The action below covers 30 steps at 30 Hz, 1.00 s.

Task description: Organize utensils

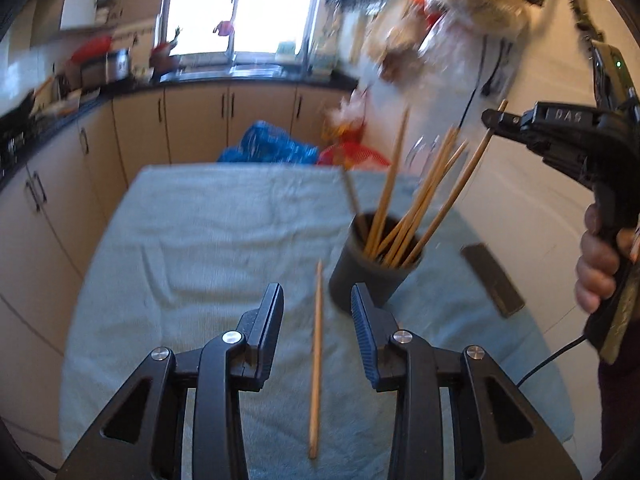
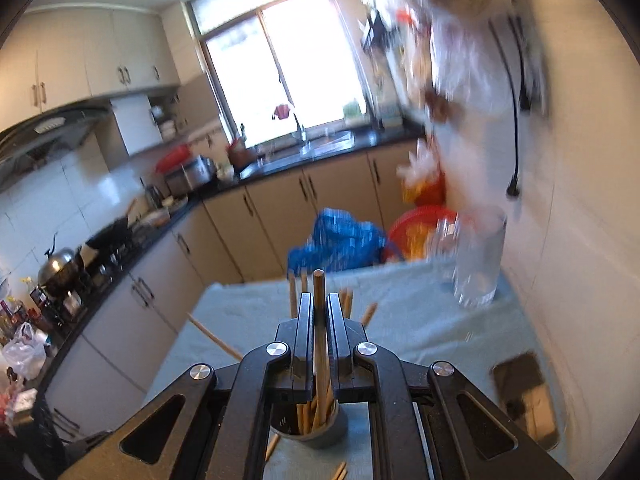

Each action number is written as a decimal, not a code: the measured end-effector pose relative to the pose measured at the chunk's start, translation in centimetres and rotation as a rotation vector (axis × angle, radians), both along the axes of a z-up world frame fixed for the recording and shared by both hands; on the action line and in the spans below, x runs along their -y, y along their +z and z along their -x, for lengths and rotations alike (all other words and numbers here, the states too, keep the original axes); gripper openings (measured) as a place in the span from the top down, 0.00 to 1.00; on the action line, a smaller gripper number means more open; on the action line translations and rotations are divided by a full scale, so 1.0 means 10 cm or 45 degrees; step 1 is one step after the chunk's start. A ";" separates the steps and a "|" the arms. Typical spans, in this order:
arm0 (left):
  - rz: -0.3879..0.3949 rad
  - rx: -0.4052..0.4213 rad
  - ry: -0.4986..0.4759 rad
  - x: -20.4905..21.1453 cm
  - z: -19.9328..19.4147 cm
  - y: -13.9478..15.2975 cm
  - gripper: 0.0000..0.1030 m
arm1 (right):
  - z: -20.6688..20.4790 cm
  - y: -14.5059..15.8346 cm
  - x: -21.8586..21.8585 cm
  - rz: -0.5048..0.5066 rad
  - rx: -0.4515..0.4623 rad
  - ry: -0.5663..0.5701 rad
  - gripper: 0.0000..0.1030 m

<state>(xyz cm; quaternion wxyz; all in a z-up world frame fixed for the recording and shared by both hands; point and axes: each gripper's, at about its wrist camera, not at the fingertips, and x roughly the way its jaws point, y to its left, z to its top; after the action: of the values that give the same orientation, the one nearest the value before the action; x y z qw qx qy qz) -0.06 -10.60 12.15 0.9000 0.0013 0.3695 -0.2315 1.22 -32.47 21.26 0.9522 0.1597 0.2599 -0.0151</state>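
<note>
Left side first: left gripper (image 1: 317,312) spread wide, empty, hanging low over a lone chopstick (image 1: 316,364) lying flat on the pale blue towel (image 1: 192,240), shaft running straight up the gap between the jaws, no contact yet. Just right of that, dark holder cup (image 1: 374,268) upright on the towel, already bristling with chopsticks (image 1: 416,204) leaning out at angles. Further right, right gripper (image 2: 319,314) pressed tight on one chopstick (image 2: 319,296) near its top end, lower end down inside the cup. Far right, flat dark block (image 1: 492,280) on the towel, untouched. Progress call: mostly done; a few strays left on the cloth.
</note>
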 end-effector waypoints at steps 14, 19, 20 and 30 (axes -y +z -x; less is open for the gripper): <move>-0.151 -0.178 -0.032 0.09 -0.07 -0.76 0.67 | 0.28 -0.21 -0.02 0.036 -0.091 0.048 0.41; -0.236 -0.209 -0.081 0.21 -0.01 -0.95 0.67 | 0.46 -0.67 -0.16 0.125 -0.381 0.195 0.39; -0.248 -0.211 -0.091 0.22 0.00 -0.97 0.67 | 0.51 -0.76 -0.17 0.148 -0.432 0.226 0.39; -0.284 -0.267 -0.075 0.23 0.08 -1.13 0.94 | 1.50 -0.45 0.46 0.579 -0.549 0.064 0.37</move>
<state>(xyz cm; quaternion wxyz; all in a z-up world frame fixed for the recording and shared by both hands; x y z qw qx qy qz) -0.90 -12.88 0.84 0.8436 0.0878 0.4845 -0.2140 -13.78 -37.11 16.71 0.8865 -0.0707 0.4497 -0.0830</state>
